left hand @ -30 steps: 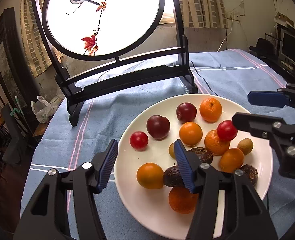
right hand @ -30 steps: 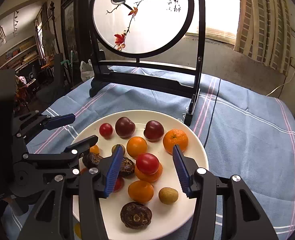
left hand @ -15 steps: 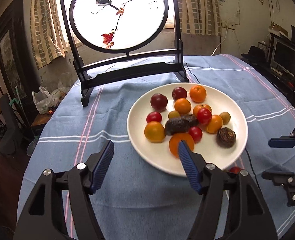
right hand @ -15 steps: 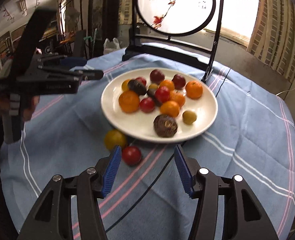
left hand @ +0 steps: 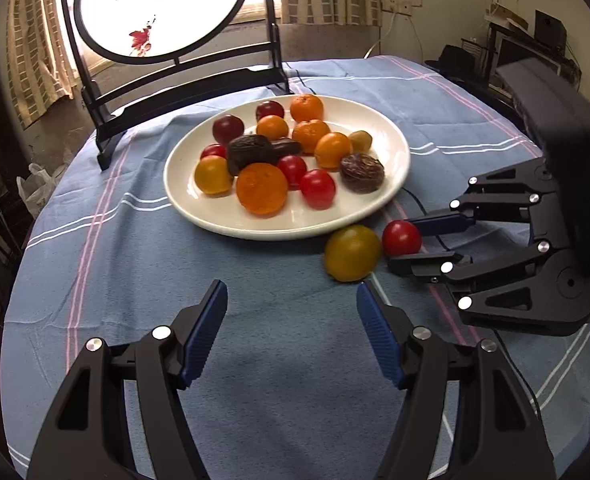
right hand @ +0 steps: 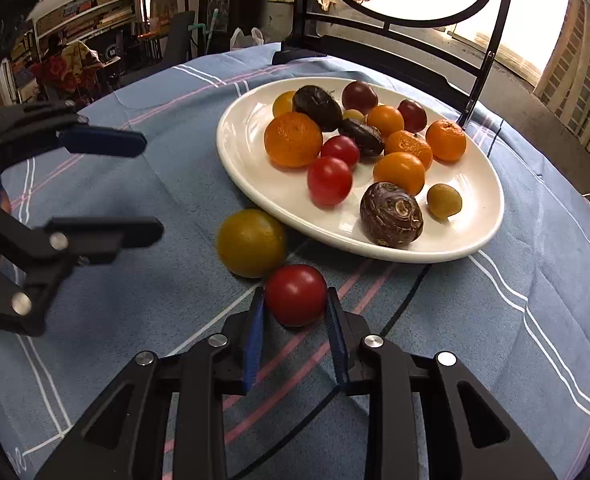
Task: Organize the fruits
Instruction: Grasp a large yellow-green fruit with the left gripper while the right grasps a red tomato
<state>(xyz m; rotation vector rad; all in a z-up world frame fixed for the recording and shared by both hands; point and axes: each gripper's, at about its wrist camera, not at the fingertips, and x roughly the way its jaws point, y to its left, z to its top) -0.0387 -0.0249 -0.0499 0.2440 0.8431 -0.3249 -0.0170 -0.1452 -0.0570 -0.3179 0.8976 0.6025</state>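
- Right wrist view: the right tool [right hand: 295, 322] has just been closing, and its blue pads now flank the small red tomato [right hand: 296, 294], touching it or nearly so; I take that as a grip forming.
- That tomato lies on the blue striped cloth of the surface [right hand: 535, 320], just off the near rim of the round white plate [right hand: 251, 184], touching a yellow-green round fruit [right hand: 251, 242].
- Half a second ago the right tool's jaws stood wide, short of the tomato.
- Left tool [left hand: 291, 320] hangs released and empty, having opened a little, near the yellow-green fruit.
- Judged: both stray fruits are off the plate; lifting the tomato comes next.
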